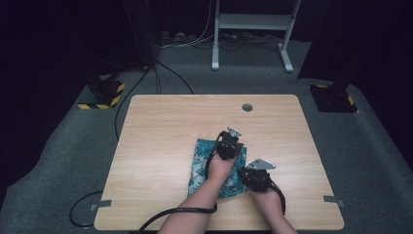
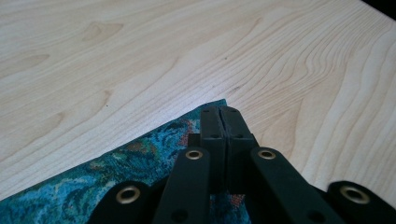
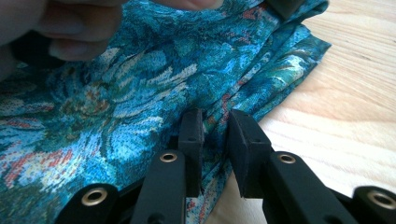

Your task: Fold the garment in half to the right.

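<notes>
A teal cloth (image 1: 202, 161) with a floral print lies folded on the wooden table (image 1: 160, 122), near its middle. My left gripper (image 1: 232, 146) stands at the cloth's far right corner. In the left gripper view its jaws (image 2: 222, 112) are pressed together right on that corner of the cloth (image 2: 140, 158). My right gripper (image 1: 246, 176) is at the cloth's right edge, closer to the person. In the right gripper view its pads (image 3: 215, 122) pinch a bunched fold of the cloth (image 3: 140, 93), with a narrow gap between them.
The left hand (image 3: 70, 28) rests on the cloth just beyond my right gripper. A round cable hole (image 1: 247, 107) sits near the table's far edge. Bare wood surrounds the cloth. A black cable (image 1: 175, 212) trails off the near edge.
</notes>
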The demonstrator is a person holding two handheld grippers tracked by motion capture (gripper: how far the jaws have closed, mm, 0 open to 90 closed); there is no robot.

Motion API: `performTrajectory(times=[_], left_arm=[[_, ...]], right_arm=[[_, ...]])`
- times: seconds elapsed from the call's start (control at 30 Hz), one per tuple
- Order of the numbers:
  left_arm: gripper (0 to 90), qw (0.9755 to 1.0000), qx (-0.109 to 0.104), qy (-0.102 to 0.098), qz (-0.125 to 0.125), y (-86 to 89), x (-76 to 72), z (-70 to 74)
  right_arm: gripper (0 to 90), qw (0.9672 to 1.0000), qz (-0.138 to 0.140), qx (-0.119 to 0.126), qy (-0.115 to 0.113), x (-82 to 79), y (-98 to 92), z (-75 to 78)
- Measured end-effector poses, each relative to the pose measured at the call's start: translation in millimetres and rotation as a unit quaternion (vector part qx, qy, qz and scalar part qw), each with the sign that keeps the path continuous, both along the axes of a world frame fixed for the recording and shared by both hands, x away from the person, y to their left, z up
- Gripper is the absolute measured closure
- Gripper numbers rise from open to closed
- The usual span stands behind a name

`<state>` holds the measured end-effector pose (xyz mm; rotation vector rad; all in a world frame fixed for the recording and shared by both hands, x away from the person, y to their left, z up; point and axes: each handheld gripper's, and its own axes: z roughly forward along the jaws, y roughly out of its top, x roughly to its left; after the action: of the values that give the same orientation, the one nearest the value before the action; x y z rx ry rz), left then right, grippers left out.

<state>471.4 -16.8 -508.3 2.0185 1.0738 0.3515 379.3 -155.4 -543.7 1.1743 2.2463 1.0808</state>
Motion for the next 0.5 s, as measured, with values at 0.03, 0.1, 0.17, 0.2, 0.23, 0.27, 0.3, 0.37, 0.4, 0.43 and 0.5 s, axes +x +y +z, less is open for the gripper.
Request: performTrajectory(times=[0.03, 0.1, 0.17, 0.2, 0.23, 0.27, 0.3, 0.37, 0.4, 0.43, 0.5], left_arm=[[89.1, 1.0000, 0.000, 0.000, 0.000, 0.0, 0.0, 0.0], [89.1, 0.9999, -0.005, -0.009, 0.006, 5.8, -2.0, 4.7], [89.1, 0.9999, -0.009, -0.012, 0.008, 10.2, -2.7, 7.5], [89.1, 0.9998, -0.013, -0.015, 0.009, 13.1, -3.3, 9.5], [89.1, 0.9997, -0.017, -0.016, 0.010, 15.3, -3.9, 11.2], [89.1, 0.9997, -0.017, -0.016, 0.010, 15.3, -3.9, 11.2], [89.1, 0.9995, -0.023, -0.019, 0.009, 18.6, -5.0, 14.4], [89.1, 0.9995, -0.023, -0.021, 0.008, 19.0, -5.3, 15.1], [89.1, 0.9996, -0.023, -0.018, 0.005, 18.9, -5.0, 14.8], [89.0, 0.9996, -0.023, -0.018, 0.005, 18.9, -5.0, 14.8], [88.9, 0.9998, -0.017, -0.005, 0.005, 17.4, -1.4, 8.2]], right_arm=[[75.2, 1.0000, 0.000, 0.000, 0.000, 0.0, 0.0, 0.0], [75.2, 1.0000, 0.003, -0.001, -0.001, 4.7, 4.0, 0.0], [75.0, 1.0000, 0.006, -0.001, -0.001, 7.8, 7.4, 0.0], [75.0, 1.0000, 0.007, -0.001, -0.002, 9.4, 9.0, 0.0], [74.9, 1.0000, 0.008, -0.001, -0.002, 11.2, 11.1, 0.0], [74.6, 0.9999, 0.010, -0.002, -0.002, 12.8, 12.7, 0.0], [74.5, 0.9999, 0.011, -0.001, -0.003, 14.1, 14.4, -0.1], [74.4, 0.9999, 0.013, -0.002, -0.003, 15.6, 16.4, 0.0], [74.1, 0.9999, 0.014, -0.002, -0.003, 17.3, 18.3, 0.0], [73.9, 0.9999, 0.015, -0.002, -0.003, 18.4, 19.7, 0.0], [73.2, 0.9999, 0.016, -0.004, -0.003, 19.4, 21.0, 0.1]])
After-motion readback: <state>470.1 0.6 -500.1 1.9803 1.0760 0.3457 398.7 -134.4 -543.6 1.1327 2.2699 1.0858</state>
